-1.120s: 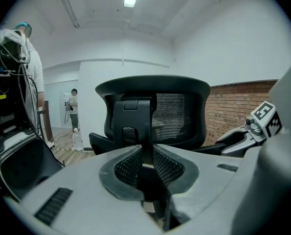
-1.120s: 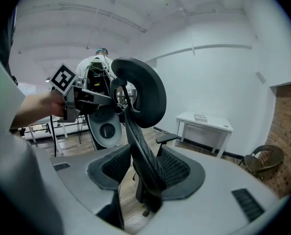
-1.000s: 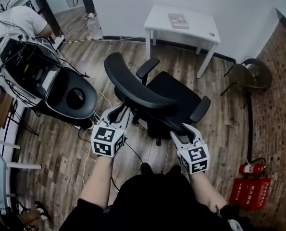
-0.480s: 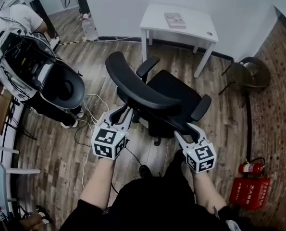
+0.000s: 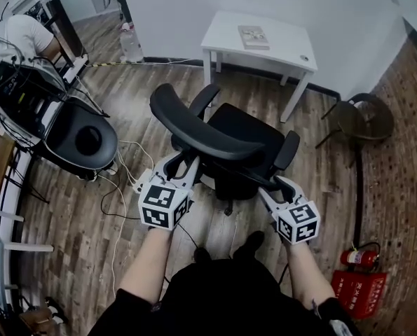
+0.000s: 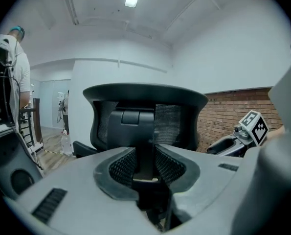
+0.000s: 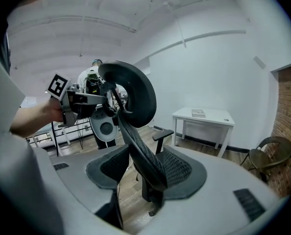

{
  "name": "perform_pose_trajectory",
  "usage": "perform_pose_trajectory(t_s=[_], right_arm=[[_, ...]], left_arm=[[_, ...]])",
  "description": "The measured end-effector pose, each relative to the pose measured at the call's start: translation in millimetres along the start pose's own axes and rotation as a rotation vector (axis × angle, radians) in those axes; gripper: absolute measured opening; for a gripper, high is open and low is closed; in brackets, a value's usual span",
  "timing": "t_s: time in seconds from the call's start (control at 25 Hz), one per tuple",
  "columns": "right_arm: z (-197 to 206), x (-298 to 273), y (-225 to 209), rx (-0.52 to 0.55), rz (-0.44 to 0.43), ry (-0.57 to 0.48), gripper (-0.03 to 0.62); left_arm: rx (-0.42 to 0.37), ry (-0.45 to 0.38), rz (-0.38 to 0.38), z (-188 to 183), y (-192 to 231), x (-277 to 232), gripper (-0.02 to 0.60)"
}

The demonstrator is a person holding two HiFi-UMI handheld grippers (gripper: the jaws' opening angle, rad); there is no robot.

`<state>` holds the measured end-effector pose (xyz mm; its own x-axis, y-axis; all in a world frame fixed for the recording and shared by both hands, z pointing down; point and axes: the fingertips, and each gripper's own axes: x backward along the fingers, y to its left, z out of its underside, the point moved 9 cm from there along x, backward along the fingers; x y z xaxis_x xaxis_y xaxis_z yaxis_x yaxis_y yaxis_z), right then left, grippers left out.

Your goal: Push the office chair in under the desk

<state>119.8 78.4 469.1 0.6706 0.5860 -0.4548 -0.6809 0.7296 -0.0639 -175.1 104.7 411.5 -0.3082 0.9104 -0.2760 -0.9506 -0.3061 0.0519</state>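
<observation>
Since a second ago the office chair has rolled a little nearer the desk, and both my tools have gone up the frame with it. It now stands at frame centre, seat toward the white desk at upper right, not yet under it.

My left gripper is clamped on the backrest's dark centre post, with the pads pressing on both sides. My right gripper is at the backrest's right edge, and its jaws are opening. The rim lies between them, against one pad only.

I'd judge the chair heavy, but easy to roll on this wood floor. It probably swivels too, so it wants a push from both sides. The mesh will give, so I'd take hold of the stiff post and rim. The cables at centre left could snag a wheel.
</observation>
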Motion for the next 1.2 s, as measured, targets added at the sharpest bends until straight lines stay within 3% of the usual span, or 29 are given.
perform_pose_trajectory(t_s=[0.12, 0.4, 0.68, 0.96, 1.2], right_arm=[[-8.1, -4.0, -11.0, -0.001, -0.004, -0.003, 0.218], [-13.9, -13.8, -24.3, -0.012, 0.004, -0.020, 0.230], [-18.6, -17.7, -41.4, -0.037, 0.090, -0.034, 0.251], [-20.2, -27.5, -68.6, -0.062, 0.249, -0.061, 0.255], [-17.8, -29.1, -81.0, -0.070, 0.247, -0.060, 0.265]], left_arm=[[-0.002, 0.009, -0.018, -11.6, -3.2, -17.5, 0.094], [0.009, 0.038, -0.026, 0.9, 2.0, -10.4, 0.094], [0.100, 0.039, -0.051, 16.6, 57.4, 19.7, 0.094], [0.080, 0.104, -0.052, 17.0, 106.8, -25.9, 0.094], [0.096, 0.124, -0.084, 19.7, 138.0, -68.9, 0.095]])
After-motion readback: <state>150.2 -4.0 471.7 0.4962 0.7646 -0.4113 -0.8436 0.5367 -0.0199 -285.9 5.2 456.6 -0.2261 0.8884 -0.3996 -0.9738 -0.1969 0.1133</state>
